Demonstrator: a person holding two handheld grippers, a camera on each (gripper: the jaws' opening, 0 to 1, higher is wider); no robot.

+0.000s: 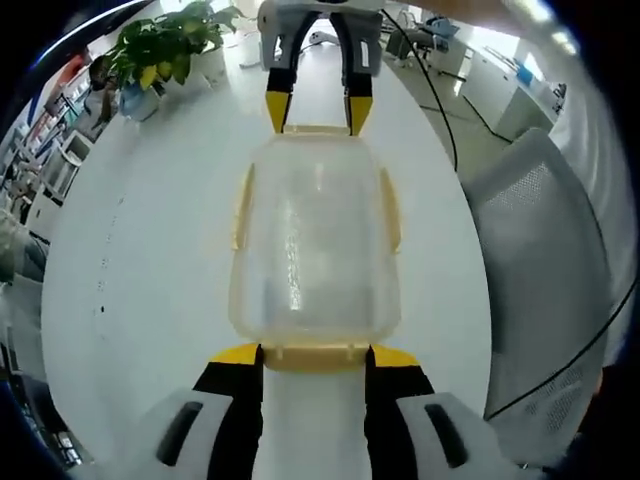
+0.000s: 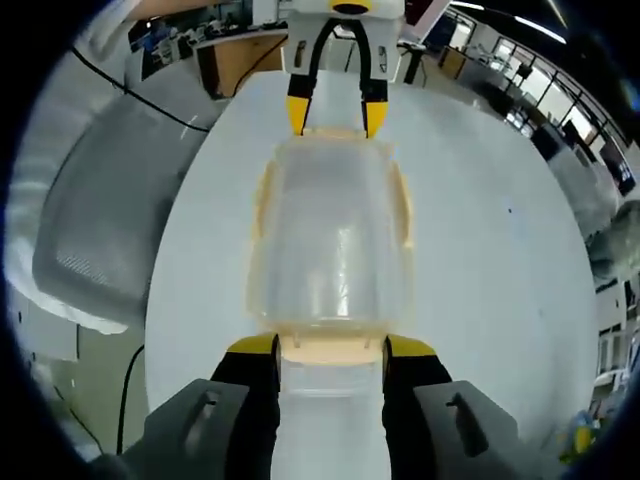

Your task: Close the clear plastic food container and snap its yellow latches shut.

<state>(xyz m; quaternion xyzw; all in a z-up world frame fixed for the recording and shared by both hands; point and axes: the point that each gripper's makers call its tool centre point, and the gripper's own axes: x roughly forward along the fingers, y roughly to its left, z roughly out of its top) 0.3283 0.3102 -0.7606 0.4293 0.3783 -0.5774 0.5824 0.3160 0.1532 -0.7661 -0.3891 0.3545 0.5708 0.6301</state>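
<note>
The clear plastic container [image 1: 315, 250] lies on the white round table [image 1: 150, 270] with its lid on. Yellow latches run along its long sides [image 1: 241, 205] and across both ends. My left gripper [image 1: 315, 358] is open at the near end; its yellow-tipped jaws flank the end latch [image 1: 315, 355] and touch its corners. At the far end my right gripper [image 1: 318, 112] stands open over the other end latch [image 1: 318, 130]. From the right gripper view, the container [image 2: 330, 250] lies between my right gripper [image 2: 332, 350] and my left gripper [image 2: 335, 110], each framing an end latch [image 2: 332, 348].
A grey mesh chair [image 1: 545, 260] stands off the table's edge, with a black cable [image 1: 440, 110] trailing past it. A potted plant [image 1: 165, 50] sits on the far part of the table. The same chair [image 2: 100, 220] and desks [image 2: 230, 50] show in the right gripper view.
</note>
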